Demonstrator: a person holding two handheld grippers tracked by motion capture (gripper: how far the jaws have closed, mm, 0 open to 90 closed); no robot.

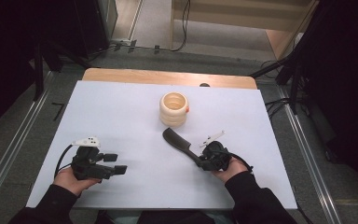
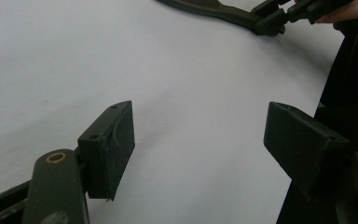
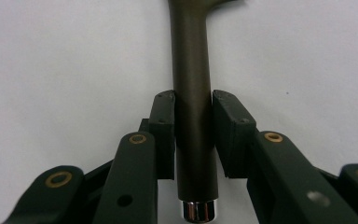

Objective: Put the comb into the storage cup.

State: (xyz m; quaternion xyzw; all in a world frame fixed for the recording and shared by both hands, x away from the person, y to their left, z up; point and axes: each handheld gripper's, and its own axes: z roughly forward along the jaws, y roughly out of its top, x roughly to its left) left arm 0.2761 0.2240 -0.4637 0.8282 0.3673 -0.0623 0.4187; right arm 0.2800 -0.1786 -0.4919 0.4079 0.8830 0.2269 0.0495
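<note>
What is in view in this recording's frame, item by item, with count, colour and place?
comb: 1, black, on the white sheet near the middle, handle clamped in the right gripper.
ridged cup: 1, cream with a small orange spot on its side, upright, beyond the comb towards the far edge.
white sheet: 1, white, covering most of the table.
table: 1, wooden, its bare strip shows at the far edge.
cables: several, black, on the floor beyond and right of the table.
left gripper: 1, black, near left of the sheet, jaws wide apart, holding nothing.
right gripper: 1, black, near right, jaws closed on the comb handle.
hands: 2, in dark sleeves, at the near edge.
</note>
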